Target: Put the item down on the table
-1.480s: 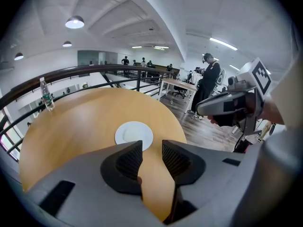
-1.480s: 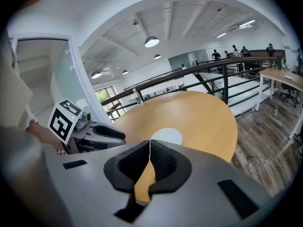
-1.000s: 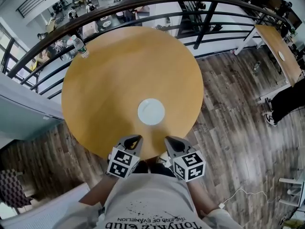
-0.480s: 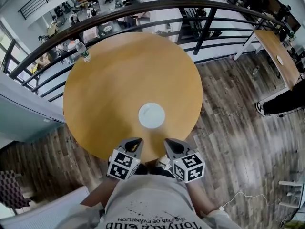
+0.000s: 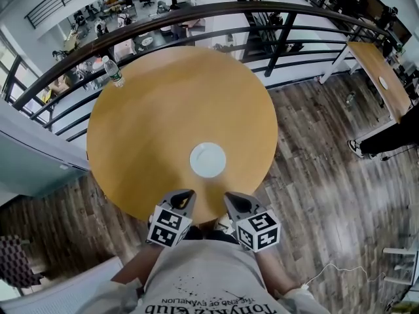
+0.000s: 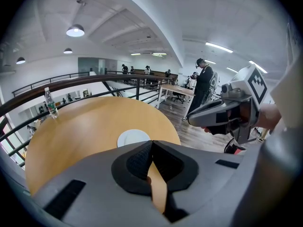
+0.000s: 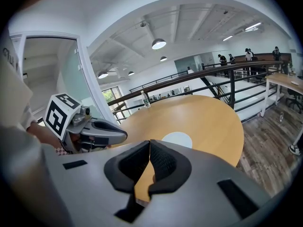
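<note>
The white disc (image 5: 208,160), likely the item, lies flat on the round table (image 5: 150,116), toward its near edge. Being round, it has no long axis. It sits straight ahead, between the left gripper (image 5: 188,193) and right gripper (image 5: 230,196), which hover at that edge about equally near it. Each has its jaws pressed together on nothing. Whether the disc is a plate or a lid is unclear. A bottle (image 5: 114,72) stands at the table's far rim.
</note>
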Demonstrator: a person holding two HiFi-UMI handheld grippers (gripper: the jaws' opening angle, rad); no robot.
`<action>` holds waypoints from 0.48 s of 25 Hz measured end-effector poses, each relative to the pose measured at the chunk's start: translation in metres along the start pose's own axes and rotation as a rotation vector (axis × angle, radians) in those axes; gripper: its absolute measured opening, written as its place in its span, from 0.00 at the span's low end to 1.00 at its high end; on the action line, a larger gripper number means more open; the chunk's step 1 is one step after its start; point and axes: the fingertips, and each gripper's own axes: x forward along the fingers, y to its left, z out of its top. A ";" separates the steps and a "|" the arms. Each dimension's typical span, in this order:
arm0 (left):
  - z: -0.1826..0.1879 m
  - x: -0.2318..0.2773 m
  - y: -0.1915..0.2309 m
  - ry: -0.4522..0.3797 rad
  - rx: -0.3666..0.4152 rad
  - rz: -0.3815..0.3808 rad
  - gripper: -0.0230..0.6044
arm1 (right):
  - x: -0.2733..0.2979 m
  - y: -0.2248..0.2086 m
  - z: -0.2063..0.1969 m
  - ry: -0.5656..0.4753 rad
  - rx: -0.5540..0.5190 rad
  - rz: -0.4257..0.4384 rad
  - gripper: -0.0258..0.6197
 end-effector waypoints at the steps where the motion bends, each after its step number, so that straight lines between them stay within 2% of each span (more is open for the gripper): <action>1: 0.001 0.001 0.000 0.001 0.001 0.001 0.07 | 0.000 -0.001 0.000 0.000 0.000 -0.001 0.08; 12: 0.005 0.004 0.004 -0.007 0.015 0.014 0.07 | 0.000 -0.005 0.004 -0.002 0.000 -0.001 0.08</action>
